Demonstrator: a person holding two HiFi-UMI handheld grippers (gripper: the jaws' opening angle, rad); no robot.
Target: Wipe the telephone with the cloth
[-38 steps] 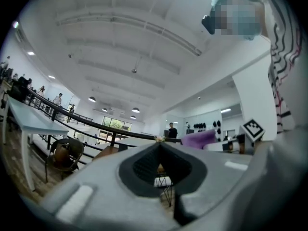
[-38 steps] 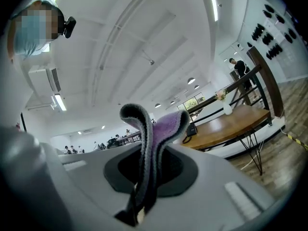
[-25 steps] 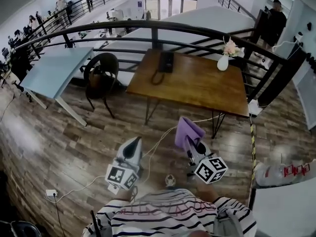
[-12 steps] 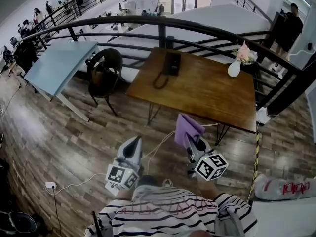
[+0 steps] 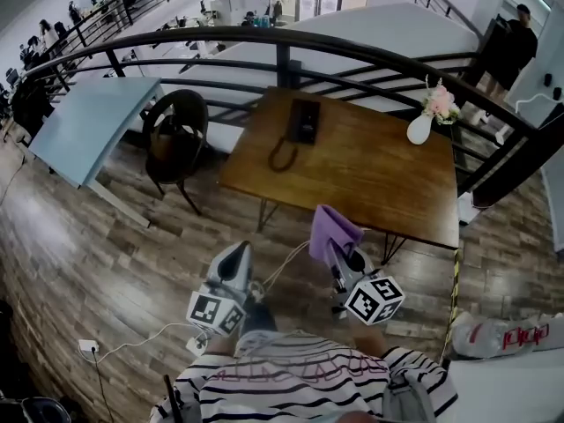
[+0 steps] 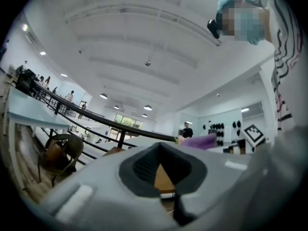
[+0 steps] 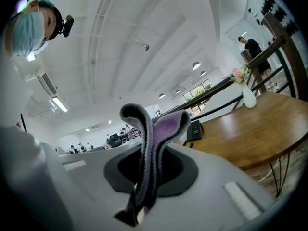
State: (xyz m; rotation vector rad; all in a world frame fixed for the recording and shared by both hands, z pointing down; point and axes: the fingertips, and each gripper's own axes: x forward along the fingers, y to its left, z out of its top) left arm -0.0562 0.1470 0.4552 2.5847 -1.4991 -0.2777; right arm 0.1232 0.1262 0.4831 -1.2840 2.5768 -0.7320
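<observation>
Holding the purple cloth (image 5: 331, 233) pinched in my right gripper (image 5: 342, 256); the telephone (image 5: 304, 120) lies far ahead, slightly left, on the wooden table (image 5: 388, 183). The left gripper (image 5: 238, 252) is closed and empty.

Bright, even ceiling light; fisheye-bent edges; nearest parts blurred.

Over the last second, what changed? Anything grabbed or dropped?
The person stepped closer to the wooden table, which now looms larger in the head view. Nothing was taken hold of or let go. Unchanged: right gripper shut on the purple cloth, left gripper shut and empty, telephone and flower vase in place on the table.
</observation>
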